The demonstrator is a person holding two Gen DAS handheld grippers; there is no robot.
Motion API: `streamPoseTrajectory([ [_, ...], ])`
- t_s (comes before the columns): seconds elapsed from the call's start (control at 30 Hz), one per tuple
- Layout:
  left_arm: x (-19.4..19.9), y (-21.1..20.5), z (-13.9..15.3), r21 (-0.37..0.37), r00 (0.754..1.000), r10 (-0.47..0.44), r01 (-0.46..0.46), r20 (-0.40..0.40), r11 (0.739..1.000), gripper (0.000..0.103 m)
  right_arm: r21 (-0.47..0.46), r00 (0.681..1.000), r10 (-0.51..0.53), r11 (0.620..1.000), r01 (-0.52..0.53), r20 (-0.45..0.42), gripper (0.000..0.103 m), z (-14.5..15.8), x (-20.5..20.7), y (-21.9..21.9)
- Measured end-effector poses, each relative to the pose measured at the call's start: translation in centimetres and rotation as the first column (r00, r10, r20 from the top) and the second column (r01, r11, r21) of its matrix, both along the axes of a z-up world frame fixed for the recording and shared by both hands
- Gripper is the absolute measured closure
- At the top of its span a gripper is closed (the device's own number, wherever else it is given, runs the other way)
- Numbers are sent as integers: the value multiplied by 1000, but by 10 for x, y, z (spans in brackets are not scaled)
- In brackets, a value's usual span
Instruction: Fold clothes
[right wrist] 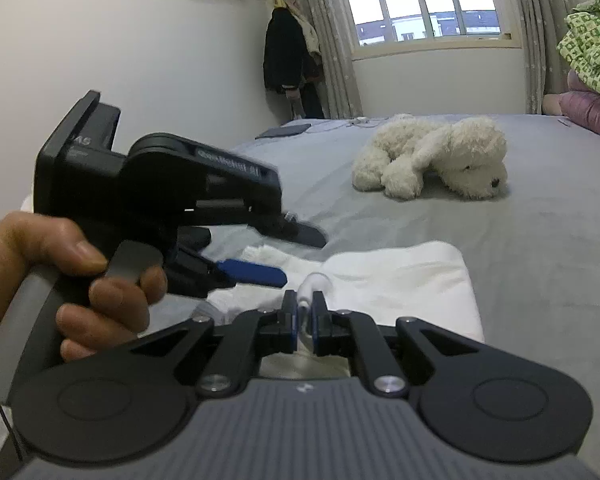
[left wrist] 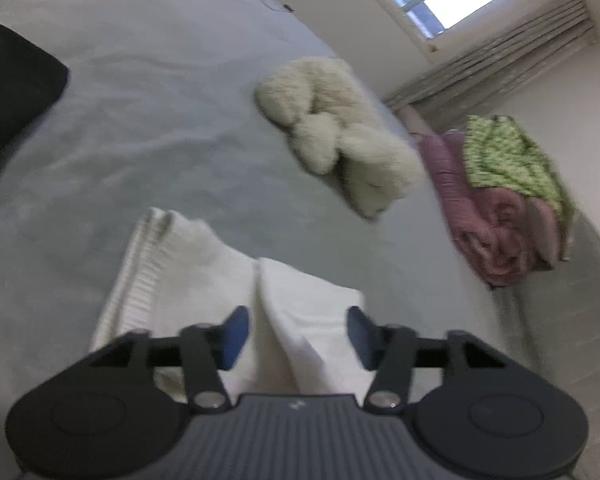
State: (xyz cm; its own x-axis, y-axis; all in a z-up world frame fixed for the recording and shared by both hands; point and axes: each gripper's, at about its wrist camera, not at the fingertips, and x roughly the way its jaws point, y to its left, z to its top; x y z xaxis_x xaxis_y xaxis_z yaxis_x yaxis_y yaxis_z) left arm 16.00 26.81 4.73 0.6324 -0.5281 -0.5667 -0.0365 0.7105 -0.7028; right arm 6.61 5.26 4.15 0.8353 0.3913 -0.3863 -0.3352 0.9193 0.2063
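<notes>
Garment: white knitted garment with a ribbed hem lies on the grey bed, in the lower centre of both frames; in the right wrist view it reads as a partly doubled-over slab with a loose bunch toward its left.
Left hand-held gripper: my left hand-held gripper is spread wide, blue pads apart, with a raised ridge of the white cloth running between them; nothing is pinched. From the right wrist view it sits in the left half of the frame, held in a hand.
Right hand-held gripper: my right hand-held gripper is clenched on a small fold of the white fabric, bottom centre of its frame.
Step in hand: I judge a fold is under way, one edge gripped on the right, the left poised over the ridge. Whether the left has just let go or is about to take hold, I cannot tell.
Next move calls for: keeping the right pinch firm and the cloth edges level, so the layers land square.
Surroundings: white fluffy plush dog lies farther up the bed, clear of the garment; pink quilted bedding topped by a green patterned cloth is piled at the right edge.
</notes>
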Motion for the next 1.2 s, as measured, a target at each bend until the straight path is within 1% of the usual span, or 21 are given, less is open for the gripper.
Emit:
streamPoseTrajectory([
  [0.03, 2, -2, -3, -19, 1000, -5, 5, -14, 1000, 39, -6, 1000, 2, 1000, -2, 6, 94, 2, -1, 1],
  [0.1, 7, -7, -13, -34, 998, -14, 12, -61, 999, 39, -25, 1000, 6, 1000, -6, 19, 94, 4, -4, 2],
  [0.17, 12, -14, -19, -48, 997, -19, 15, -80, 999, 45, -24, 1000, 6, 1000, -6, 20, 94, 6, -3, 1],
  [0.2, 14, -16, -21, -54, 997, -11, 7, -77, 999, 51, -22, 1000, 6, 1000, -6, 19, 94, 6, -2, 0],
  [0.23, 15, -17, -21, -58, 997, -2, -3, -73, 998, 72, -22, 1000, 7, 1000, -6, 20, 94, 7, -2, 0],
  [0.33, 17, -18, -21, -48, 999, 25, -27, -43, 998, 97, -25, 1000, 15, 1000, -14, 23, 94, 7, -3, 2],
  [0.53, 14, -17, -10, 26, 999, 28, -29, 43, 999, 98, -1, 1000, 8, 1000, -8, 7, 95, 5, -1, 8],
  [0.63, 11, -13, 0, 67, 995, 11, -18, 101, 998, 98, 7, 1000, 18, 1000, -18, 9, 95, 5, -3, 14],
  [0.73, 9, -9, 12, 120, 982, -43, 21, 186, 993, 98, 18, 1000, 28, 999, -28, 7, 95, 6, -4, 24],
  [0.83, 8, 0, 20, 154, 969, -71, 35, 237, 988, 98, 32, 999, 35, 999, -35, 7, 95, 8, -4, 32],
  [0.93, 4, 10, 20, 163, 965, -66, 25, 255, 986, 98, 51, 999, 43, 998, -43, -1, 95, 10, -1, 37],
  [1.03, 0, 15, 19, 200, 960, -75, 20, 268, 980, 98, 49, 998, 56, 997, -56, -4, 95, 9, 2, 45],
  [1.2, -2, 23, 14, 248, 960, -78, 10, 268, 969, 98, 48, 997, 73, 996, -71, -38, 95, 3, 8, 57],
])
